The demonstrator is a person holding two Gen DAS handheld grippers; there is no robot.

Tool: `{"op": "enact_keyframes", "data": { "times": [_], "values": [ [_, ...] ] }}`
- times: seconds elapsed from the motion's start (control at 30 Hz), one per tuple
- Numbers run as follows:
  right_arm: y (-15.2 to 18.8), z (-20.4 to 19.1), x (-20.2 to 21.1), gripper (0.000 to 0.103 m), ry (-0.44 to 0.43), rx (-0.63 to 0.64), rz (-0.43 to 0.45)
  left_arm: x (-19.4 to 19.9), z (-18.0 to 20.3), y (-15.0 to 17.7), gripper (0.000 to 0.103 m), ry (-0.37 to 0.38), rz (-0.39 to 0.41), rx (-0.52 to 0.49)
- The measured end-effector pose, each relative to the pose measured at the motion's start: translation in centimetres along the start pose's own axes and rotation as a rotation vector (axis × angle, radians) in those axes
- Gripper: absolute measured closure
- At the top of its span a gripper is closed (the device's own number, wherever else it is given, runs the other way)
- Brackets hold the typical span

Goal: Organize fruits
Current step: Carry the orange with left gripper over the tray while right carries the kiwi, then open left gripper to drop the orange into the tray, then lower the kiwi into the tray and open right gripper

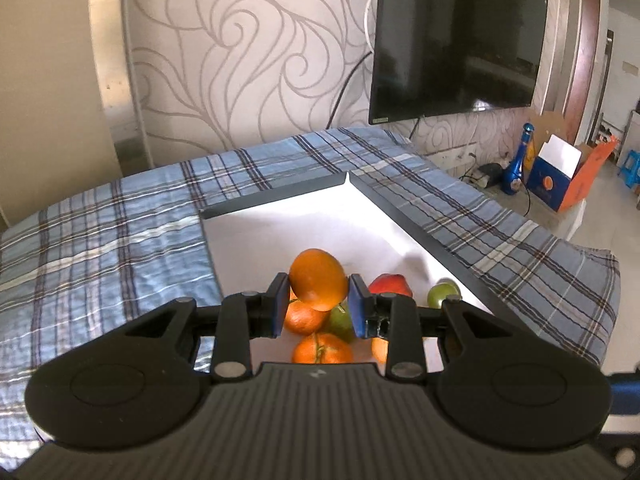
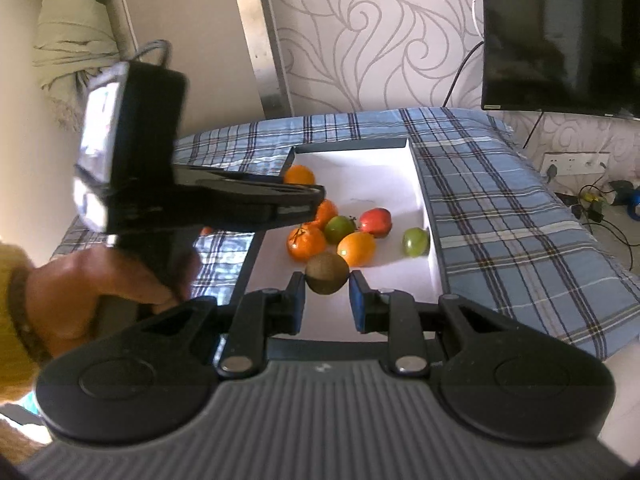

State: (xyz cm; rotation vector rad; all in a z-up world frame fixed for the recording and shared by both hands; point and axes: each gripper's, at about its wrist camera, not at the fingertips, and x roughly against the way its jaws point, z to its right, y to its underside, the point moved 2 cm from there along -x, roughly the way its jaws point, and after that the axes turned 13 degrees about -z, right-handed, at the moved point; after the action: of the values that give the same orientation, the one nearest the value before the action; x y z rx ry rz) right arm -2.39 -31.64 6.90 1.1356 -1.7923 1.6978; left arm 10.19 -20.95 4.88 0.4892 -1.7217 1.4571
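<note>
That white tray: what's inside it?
White tray holds loose fruit: oranges, green ones, a red one, a brown kiwi. The left claw hides some.

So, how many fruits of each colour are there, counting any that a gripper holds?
Orange round fruits: 4
Green round fruits: 2
Red round fruit: 1
Brown fuzzy oval fruit: 1
Total: 8

At lower centre of the frame, the left gripper [image 1: 319, 306] clamps a round orange fruit [image 1: 318, 279] above a white dark-rimmed tray [image 1: 320, 216] on the blue plaid-covered desk [image 1: 120, 220], over tangerines [image 1: 322, 349] below.
</note>
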Motion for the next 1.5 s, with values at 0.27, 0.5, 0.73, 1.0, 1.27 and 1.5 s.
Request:
{"op": "enact_keyframes", "data": {
  "times": [0.27, 0.5, 0.73, 1.0, 1.27, 1.5],
  "values": [
    [0.0, 0.3, -0.1, 0.076, 0.01, -0.012, -0.007, -2.4, 0.9, -1.0, 0.067, -0.006, -0.028, -0.018],
    [0.0, 0.5, -0.1, 0.076, 0.02, -0.021, -0.011, -3.4, 1.2, -1.0, 0.066, 0.0, -0.049, -0.028],
    [0.0, 0.7, -0.1, 0.076, 0.021, -0.032, -0.011, -3.0, 1.6, -0.9, 0.065, -0.013, -0.029, -0.049],
    [-0.2, 0.7, -0.4, 0.076, 0.021, -0.04, -0.01, -1.7, 1.7, -0.9, 0.056, -0.011, 0.004, -0.065],
    [-0.6, 1.2, -1.6, 0.076, 0.019, -0.056, -0.034, 2.0, 0.8, -0.7, 0.056, -0.013, 0.058, -0.038],
    [-1.4, 0.8, -3.1, 0.076, 0.011, -0.041, -0.049, 5.1, -0.5, 0.3, 0.056, -0.01, 0.079, 0.001]
  ]
}}
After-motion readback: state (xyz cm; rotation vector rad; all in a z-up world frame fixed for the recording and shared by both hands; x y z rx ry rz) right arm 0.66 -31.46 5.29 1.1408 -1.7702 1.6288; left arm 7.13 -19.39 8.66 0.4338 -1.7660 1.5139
